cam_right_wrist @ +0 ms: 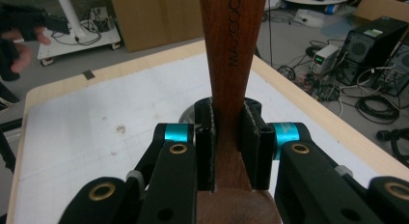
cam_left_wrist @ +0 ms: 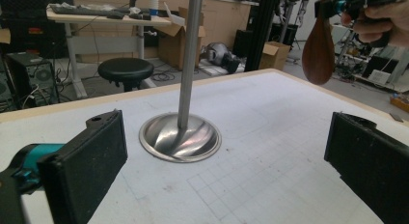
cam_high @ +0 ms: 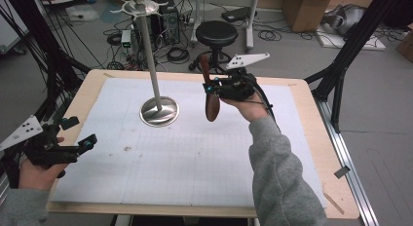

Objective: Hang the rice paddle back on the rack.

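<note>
Wooden spoon (cam_high: 211, 97) held aloft over the tabletop (cam_high: 311, 133), right of centre, bowl end hanging down, handle end up. Clamped at the neck between the closed jaws of the right gripper (cam_high: 212, 86); in the right gripper view, jaws pressed flat on both sides of the handle (cam_right_wrist: 231, 64). Spoon bowl cut off at the bottom edge there, handle top cut off above. Dark stamped lettering along the handle, partly legible only. Wood reddish-brown, smooth, slightly glossy; bowl oval.

Left gripper (cam_high: 78, 133) low at the near left edge of the tabletop, jaws spread wide, nothing between them. Pads black, flat, faintly rough; teal fittings behind.

Metal stand (cam_high: 155, 80): brushed steel pole rising from a round, shallow-domed, mirror-bright base (cam_left_wrist: 180, 137), well apart from the spoon. Hooked top visible in the high view, small and hard to read; pole cut off above in the left gripper view.

White gridded mat (cam_high: 170, 158) over the pale wood tabletop, a few brown smudges. Grey sleeve (cam_high: 282, 177) hiding part of the mat's right side.
</note>
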Action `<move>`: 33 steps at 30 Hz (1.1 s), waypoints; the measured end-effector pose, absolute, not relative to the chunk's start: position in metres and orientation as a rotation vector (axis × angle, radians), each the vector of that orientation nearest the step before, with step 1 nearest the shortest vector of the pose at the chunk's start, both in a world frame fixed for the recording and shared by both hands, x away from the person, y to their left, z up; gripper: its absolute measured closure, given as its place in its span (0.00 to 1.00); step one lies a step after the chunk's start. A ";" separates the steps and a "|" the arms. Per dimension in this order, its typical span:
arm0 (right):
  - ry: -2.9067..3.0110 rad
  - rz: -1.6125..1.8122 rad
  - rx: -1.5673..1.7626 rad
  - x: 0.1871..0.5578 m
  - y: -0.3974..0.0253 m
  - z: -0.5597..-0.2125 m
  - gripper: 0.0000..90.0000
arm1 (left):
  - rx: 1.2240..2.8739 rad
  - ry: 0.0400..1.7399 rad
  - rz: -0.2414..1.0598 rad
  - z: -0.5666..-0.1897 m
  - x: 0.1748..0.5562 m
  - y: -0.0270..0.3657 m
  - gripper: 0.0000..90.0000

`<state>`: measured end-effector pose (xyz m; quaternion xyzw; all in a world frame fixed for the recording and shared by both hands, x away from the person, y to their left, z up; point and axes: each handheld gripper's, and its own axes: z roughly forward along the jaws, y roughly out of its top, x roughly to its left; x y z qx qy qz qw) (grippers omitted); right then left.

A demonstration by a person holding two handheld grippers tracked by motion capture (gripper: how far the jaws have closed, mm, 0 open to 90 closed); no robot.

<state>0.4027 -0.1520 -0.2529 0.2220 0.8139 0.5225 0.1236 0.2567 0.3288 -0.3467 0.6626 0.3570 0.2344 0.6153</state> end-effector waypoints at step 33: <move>2.273 1.538 0.614 0.430 -0.100 -0.194 0.86 | 1.541 0.840 0.568 -0.346 0.257 0.336 0.02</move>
